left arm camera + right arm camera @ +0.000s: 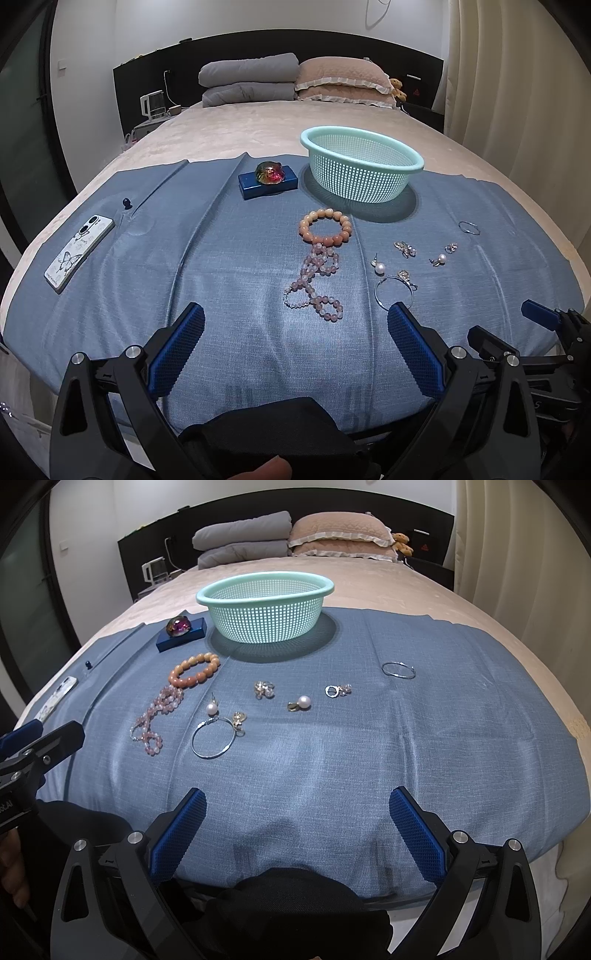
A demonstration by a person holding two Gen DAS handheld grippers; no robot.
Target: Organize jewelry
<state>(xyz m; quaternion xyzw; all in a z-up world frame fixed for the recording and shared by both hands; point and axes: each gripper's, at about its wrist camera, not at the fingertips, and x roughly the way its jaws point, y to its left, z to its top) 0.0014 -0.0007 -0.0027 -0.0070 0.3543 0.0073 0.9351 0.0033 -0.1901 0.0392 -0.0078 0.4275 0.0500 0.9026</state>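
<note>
A bed (258, 122) in a bedroom carries a blue cloth (221, 258) with jewelry spread over it. At the cloth's far edge stands a mint basket (266, 602), its inside mostly hidden by the wall. Just in front lie an orange bead bracelet (325, 226) and, touching it, a tangled pink bead string (316, 284). To their right are two pearl earrings (211, 708) (301, 703), a big silver hoop (213, 742), a smaller hoop (399, 670) and small sparkly pieces (264, 689) too tiny to make out. A phone (79, 253) lies at the left, cut off in the right view. The left tool (295, 321) and right tool (297, 805) both hover near the cloth's front edge, spread wide and holding nothing.
</note>
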